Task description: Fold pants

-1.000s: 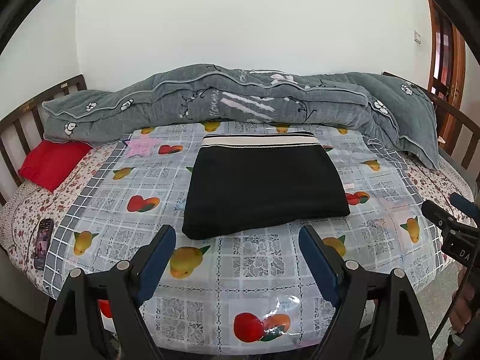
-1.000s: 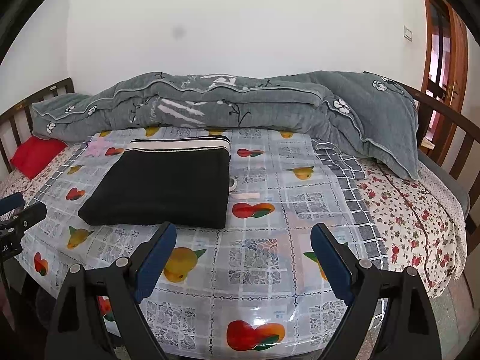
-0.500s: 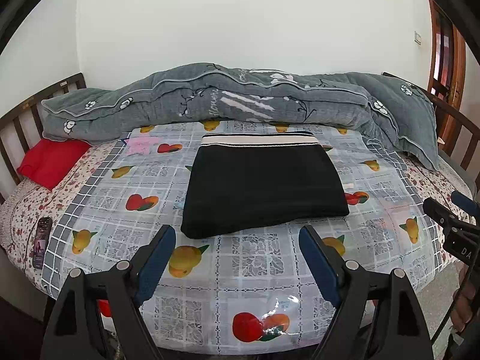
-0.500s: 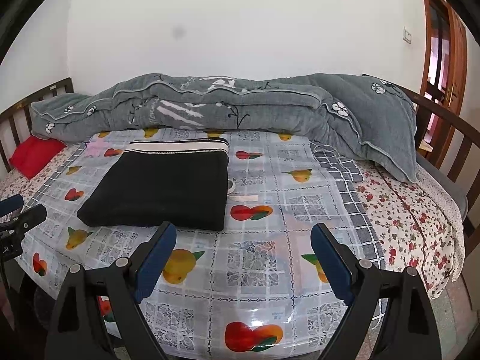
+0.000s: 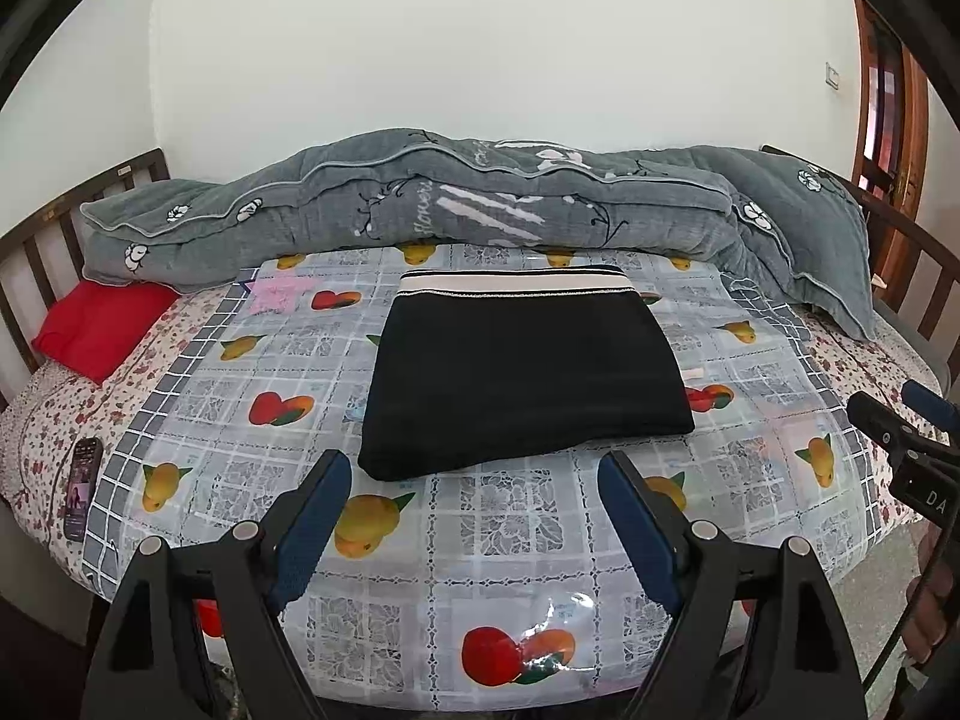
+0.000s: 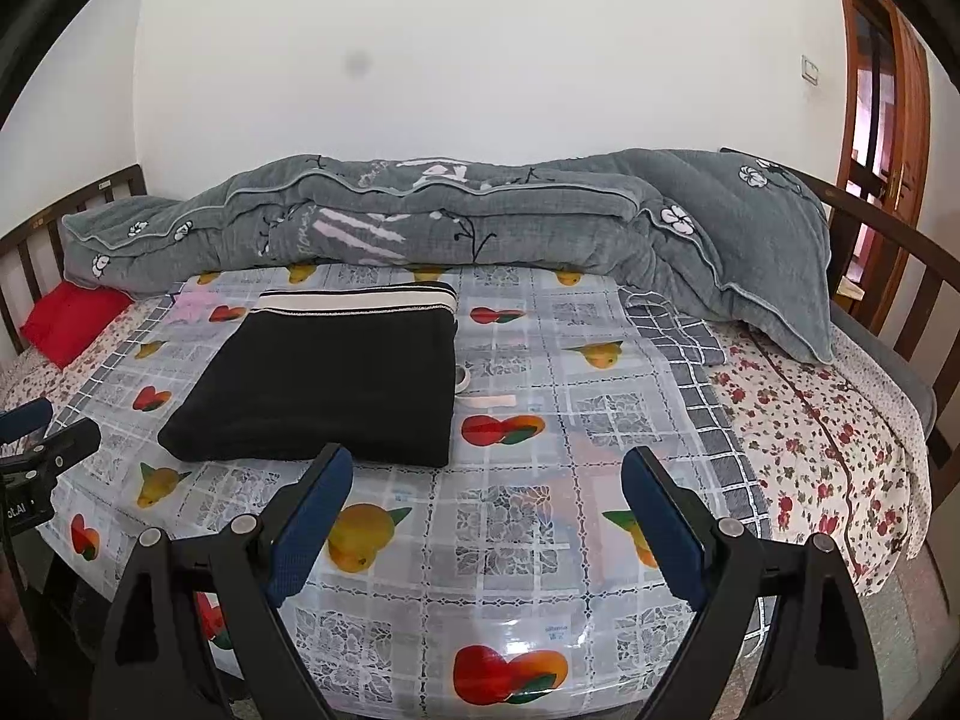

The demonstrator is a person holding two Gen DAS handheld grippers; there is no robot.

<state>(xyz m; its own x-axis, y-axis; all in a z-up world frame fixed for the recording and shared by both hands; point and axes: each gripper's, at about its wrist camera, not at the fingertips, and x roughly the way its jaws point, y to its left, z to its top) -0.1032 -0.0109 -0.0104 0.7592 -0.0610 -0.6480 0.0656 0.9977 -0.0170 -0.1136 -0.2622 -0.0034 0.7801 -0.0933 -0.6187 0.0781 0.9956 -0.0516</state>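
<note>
Here, the black pants (image 5: 522, 372) with a white-and-black striped waistband lie folded into a flat rectangle on the bed, on top of a glossy plastic sheet (image 5: 492, 516) printed with grey squares and fruit. The waistband is at the far side, toward the wall, and the folded edge is at the near side.

The left gripper (image 5: 474, 516) hovers above the near part of the sheet, just in front of the pants – its two blue-padded fingers (image 5: 312, 516) stand wide apart, with nothing between them. The right gripper (image 6: 486, 522) is beside it, more to the right of the pants, and its blue fingers (image 6: 660, 528) are also spread wide and hold nothing. Neither gripper touches the cloth.

Along the wall lies a long grey quilt (image 5: 480, 204) with white flowers on it. A red pillow (image 5: 102, 324) rests at the left end of the bed, near the dark wooden rail (image 5: 36, 252). A dark phone (image 5: 81, 486) lies on the floral bedsheet (image 6: 816, 420) at the left edge. Just beside the right side of the pants I see a small roll of tape (image 6: 461, 378) and a pale strip (image 6: 489, 401) on the plastic.
</note>
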